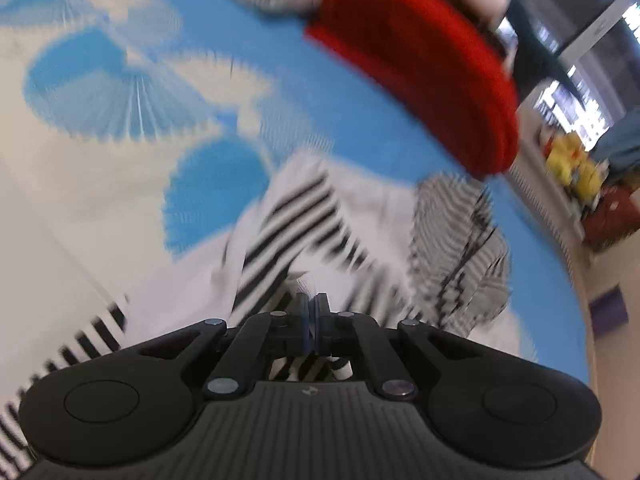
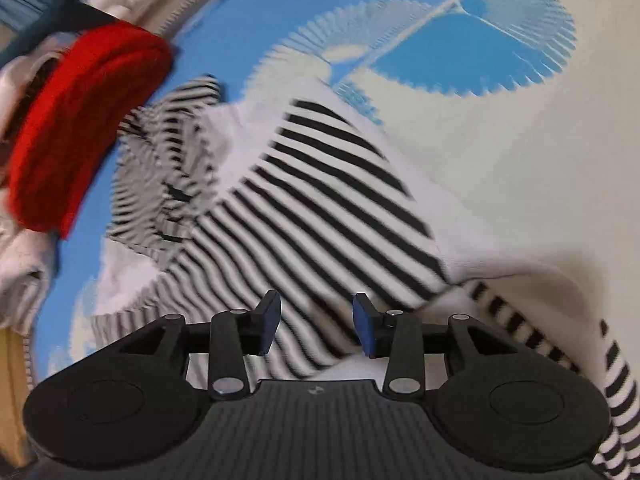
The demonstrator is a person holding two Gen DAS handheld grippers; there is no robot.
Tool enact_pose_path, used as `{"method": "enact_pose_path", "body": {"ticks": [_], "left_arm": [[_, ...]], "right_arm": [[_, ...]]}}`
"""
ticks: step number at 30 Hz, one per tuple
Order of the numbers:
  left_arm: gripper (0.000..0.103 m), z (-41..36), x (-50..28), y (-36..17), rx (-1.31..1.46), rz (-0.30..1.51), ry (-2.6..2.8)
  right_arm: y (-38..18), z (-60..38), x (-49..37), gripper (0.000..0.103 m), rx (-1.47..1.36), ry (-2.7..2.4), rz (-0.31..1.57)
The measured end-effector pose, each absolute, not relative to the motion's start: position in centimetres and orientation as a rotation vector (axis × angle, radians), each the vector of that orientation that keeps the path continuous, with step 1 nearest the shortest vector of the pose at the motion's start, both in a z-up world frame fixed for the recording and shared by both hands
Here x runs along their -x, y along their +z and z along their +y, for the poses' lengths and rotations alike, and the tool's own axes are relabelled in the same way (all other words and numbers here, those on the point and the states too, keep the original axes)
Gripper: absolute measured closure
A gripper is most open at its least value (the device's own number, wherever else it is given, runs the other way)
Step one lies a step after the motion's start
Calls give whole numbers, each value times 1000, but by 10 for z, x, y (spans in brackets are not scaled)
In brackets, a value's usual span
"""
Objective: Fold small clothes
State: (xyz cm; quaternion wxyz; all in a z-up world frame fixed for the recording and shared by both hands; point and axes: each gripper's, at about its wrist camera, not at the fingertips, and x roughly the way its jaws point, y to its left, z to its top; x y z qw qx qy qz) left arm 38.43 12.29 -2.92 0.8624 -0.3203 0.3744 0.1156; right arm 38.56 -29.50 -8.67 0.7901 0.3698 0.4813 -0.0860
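Note:
A black-and-white striped garment (image 2: 320,184) lies crumpled on a blue and cream patterned mat (image 2: 520,152). It also shows in the left wrist view (image 1: 296,216), blurred by motion. My left gripper (image 1: 312,304) is shut on a fold of the striped garment, its blue pads pressed together. My right gripper (image 2: 316,320) is open just above the striped cloth, with nothing between its blue pads (image 2: 366,328). A folded red garment (image 2: 76,128) lies at the far side of the mat and also shows in the left wrist view (image 1: 432,64).
White and beige clothes (image 2: 20,256) lie piled beside the red garment. The mat's edge (image 1: 560,248) runs along the right in the left wrist view, with yellow and red items (image 1: 576,168) on the floor beyond it.

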Motion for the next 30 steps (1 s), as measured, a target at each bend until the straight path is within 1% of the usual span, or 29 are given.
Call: {"method": "enact_pose_path", "body": {"ticks": [2, 6, 9, 10, 11, 12, 13, 15, 16, 17, 19, 21, 23, 25, 27, 28, 30], "left_arm": [[100, 116, -370, -14, 604, 734, 282], [100, 121, -369, -26, 580, 829, 399], [99, 114, -368, -13, 495, 760, 373], [93, 109, -373, -11, 467, 749, 317], [89, 106, -378, -13, 464, 764, 255], [80, 105, -386, -21, 485, 808, 188], [77, 106, -391, -32, 515, 859, 151], [77, 108, -402, -61, 535, 1022, 154], [83, 108, -405, -74, 508, 1096, 176], [83, 110, -404, -80, 498, 1103, 182], [82, 109, -406, -72, 478, 1086, 179], [77, 106, -406, -59, 460, 1040, 140], [75, 106, -406, -55, 441, 1005, 127], [74, 107, -410, -61, 430, 1034, 136], [75, 110, -411, -75, 464, 1111, 150], [75, 113, -410, -77, 485, 1103, 152], [75, 109, -412, -69, 453, 1063, 144]], "right_arm": [[-98, -301, -387, 61, -829, -225, 1076], [-116, -308, -383, 62, -893, -283, 1107], [-108, -305, -380, 61, -863, -319, 1090], [-104, -304, -377, 61, -839, -335, 1071], [-101, -303, -377, 61, -828, -337, 1060], [-100, -303, -378, 61, -825, -331, 1054], [-101, -303, -380, 61, -828, -319, 1054], [-109, -306, -383, 61, -840, -321, 1075], [-114, -310, -383, 62, -861, -332, 1086], [-116, -316, -383, 63, -887, -333, 1087], [-112, -318, -384, 63, -900, -338, 1090], [-103, -316, -384, 62, -855, -345, 1062], [-96, -313, -385, 60, -802, -334, 1036], [-101, -317, -389, 61, -797, -316, 1044], [-112, -327, -390, 69, -849, -333, 1072], [-112, -330, -390, 71, -863, -342, 1072], [-103, -328, -391, 69, -845, -345, 1067]]}}
